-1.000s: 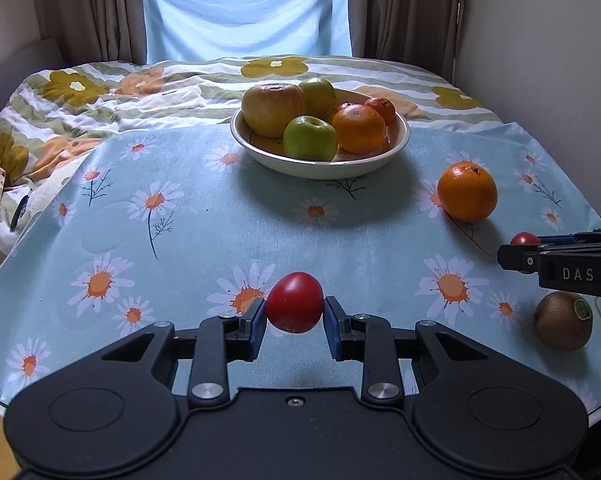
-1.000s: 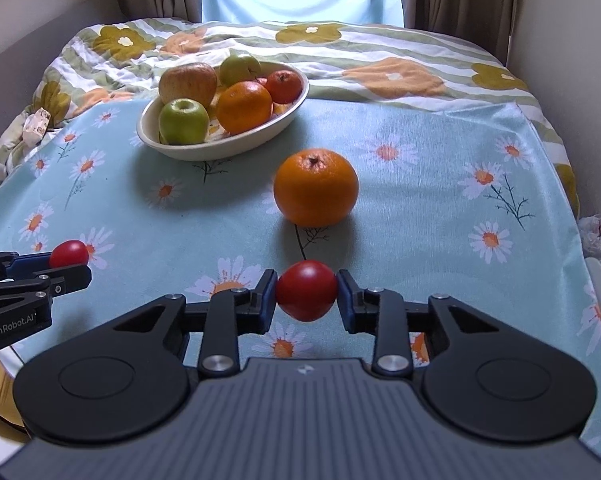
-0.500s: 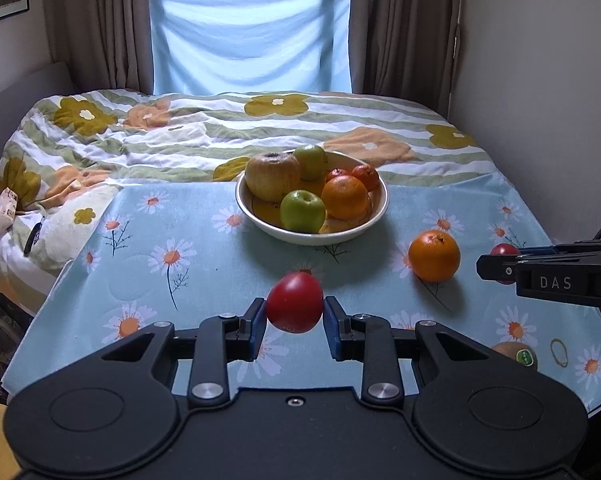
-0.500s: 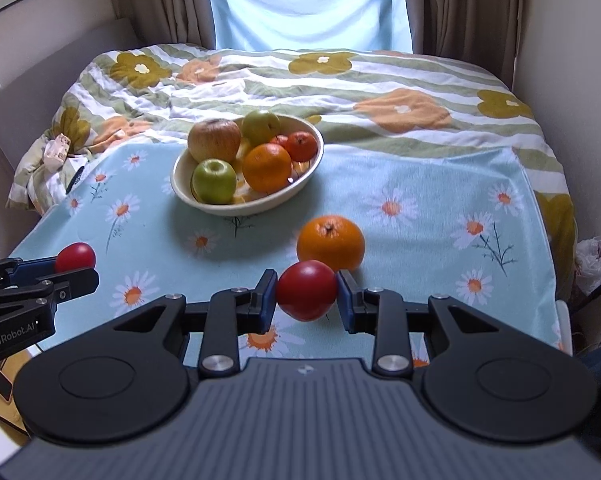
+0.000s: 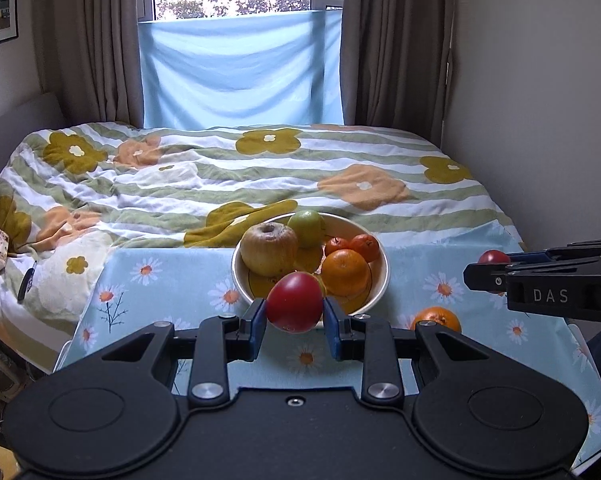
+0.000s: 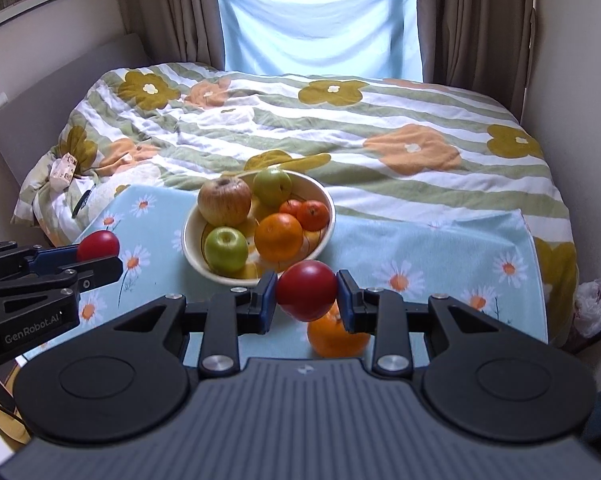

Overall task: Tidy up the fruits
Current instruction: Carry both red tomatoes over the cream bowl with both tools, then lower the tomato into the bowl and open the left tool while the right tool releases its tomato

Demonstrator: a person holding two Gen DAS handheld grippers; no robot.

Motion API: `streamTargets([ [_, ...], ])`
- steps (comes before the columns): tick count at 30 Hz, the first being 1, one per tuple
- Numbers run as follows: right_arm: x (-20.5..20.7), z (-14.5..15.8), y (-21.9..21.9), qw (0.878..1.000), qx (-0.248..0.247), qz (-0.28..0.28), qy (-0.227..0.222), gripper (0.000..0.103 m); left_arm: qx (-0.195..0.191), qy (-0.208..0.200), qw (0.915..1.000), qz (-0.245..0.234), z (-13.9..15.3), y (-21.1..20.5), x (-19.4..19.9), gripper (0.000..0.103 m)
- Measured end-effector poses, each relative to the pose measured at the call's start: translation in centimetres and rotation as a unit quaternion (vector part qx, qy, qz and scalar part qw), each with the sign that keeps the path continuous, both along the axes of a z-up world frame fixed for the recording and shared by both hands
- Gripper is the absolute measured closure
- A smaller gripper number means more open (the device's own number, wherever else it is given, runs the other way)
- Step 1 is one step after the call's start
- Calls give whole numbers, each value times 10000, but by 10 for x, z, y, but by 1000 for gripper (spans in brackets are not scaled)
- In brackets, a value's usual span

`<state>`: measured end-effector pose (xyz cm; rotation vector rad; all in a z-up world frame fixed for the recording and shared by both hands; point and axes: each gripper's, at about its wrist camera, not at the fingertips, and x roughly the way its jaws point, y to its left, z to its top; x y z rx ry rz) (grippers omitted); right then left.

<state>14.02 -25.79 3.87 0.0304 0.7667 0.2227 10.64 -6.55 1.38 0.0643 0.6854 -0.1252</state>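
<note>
My left gripper (image 5: 294, 316) is shut on a red tomato (image 5: 295, 302), held high above the near side of the table. My right gripper (image 6: 306, 296) is shut on a second red tomato (image 6: 306, 288), also raised. Each gripper shows in the other's view: the right one (image 5: 496, 270) at the right edge, the left one (image 6: 96, 256) at the left edge. A cream bowl (image 6: 324, 196) at the table's far edge holds apples, oranges and small red-orange fruits; it also shows in the left wrist view (image 5: 382, 268). A loose orange (image 6: 334, 336) lies on the daisy cloth below the right gripper.
The table (image 6: 440, 248) has a light blue daisy cloth and stands against a bed with a flowered quilt (image 6: 360, 128). A wall (image 5: 540, 100) runs along the right. Curtains and a window (image 5: 240, 60) are behind the bed.
Both grippers have risen and pulled back with their tomatoes held; the table and bowl now look farther and lower. The kiwi has left the left wrist view.
</note>
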Motion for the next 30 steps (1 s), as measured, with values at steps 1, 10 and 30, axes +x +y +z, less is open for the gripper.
streamTargets([
  [1,6,1,2,10000,8,-17,1,57,5,-8,10000,-27,1,0,6,69],
  [10,70,-1,17,9997,-11,-225,50,56,-5,42,9995,-324,0,5,74,69],
  [30,174,-43,8,9974,91,-508,510,56,314,720,9921,-977,-64,-36,173,69],
])
